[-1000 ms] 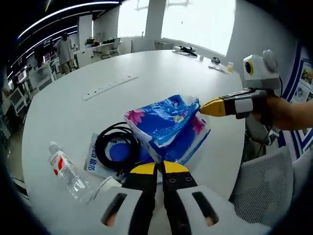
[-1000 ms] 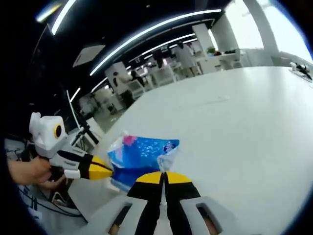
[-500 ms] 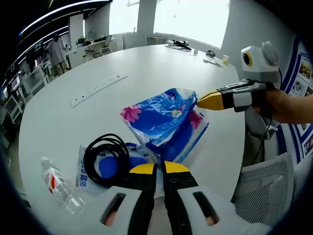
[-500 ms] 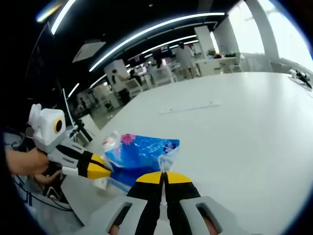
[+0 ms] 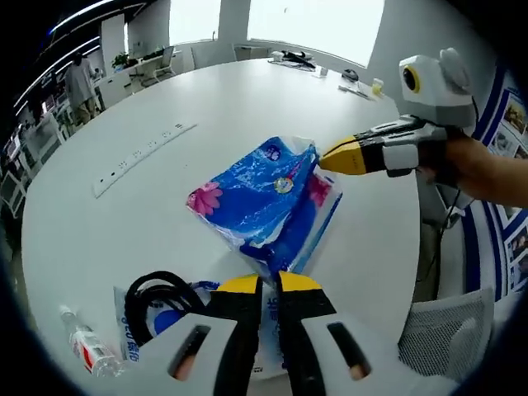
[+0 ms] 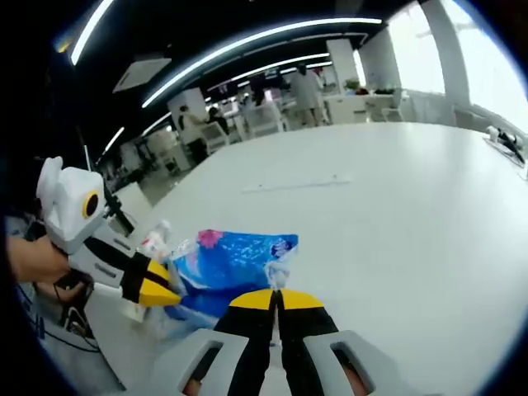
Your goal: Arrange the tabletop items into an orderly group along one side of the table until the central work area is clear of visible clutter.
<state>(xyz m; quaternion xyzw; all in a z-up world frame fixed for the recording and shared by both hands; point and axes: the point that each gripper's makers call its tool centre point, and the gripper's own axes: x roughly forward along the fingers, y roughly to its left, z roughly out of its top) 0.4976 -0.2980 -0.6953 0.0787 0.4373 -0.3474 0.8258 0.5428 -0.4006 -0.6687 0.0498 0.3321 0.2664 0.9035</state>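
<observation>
Table: a large white round table (image 5: 247,107) is seen, in an open office with ceiling light strips, windows, desks and standing people at the back.
Blue tissue pack: a blue plastic pack (image 5: 260,194) with a pink flower print lies near the table's near edge; in the right gripper view it (image 6: 235,264) is seen just ahead of the fingers.
Right gripper: its yellow-tipped fingers (image 6: 276,299) are pressed together on a crumpled flap of the pack's wrapper; in the left gripper view it (image 5: 323,161) touches the pack's far corner, held by a hand (image 5: 474,169).
Left gripper: its fingers (image 5: 264,285) are together at the pack's near end; whether plastic is pinched cannot be told.
Near edge: a black cable coil (image 5: 157,297) rests on a flat blue-and-white packet (image 5: 132,318), with a water bottle (image 5: 82,346) lying beside them.
Open room: the table's far half is bare but for a white power strip (image 5: 140,153) and small items at the far rim.
Beyond the edge: a mesh chair (image 5: 445,338) stands by the table.
</observation>
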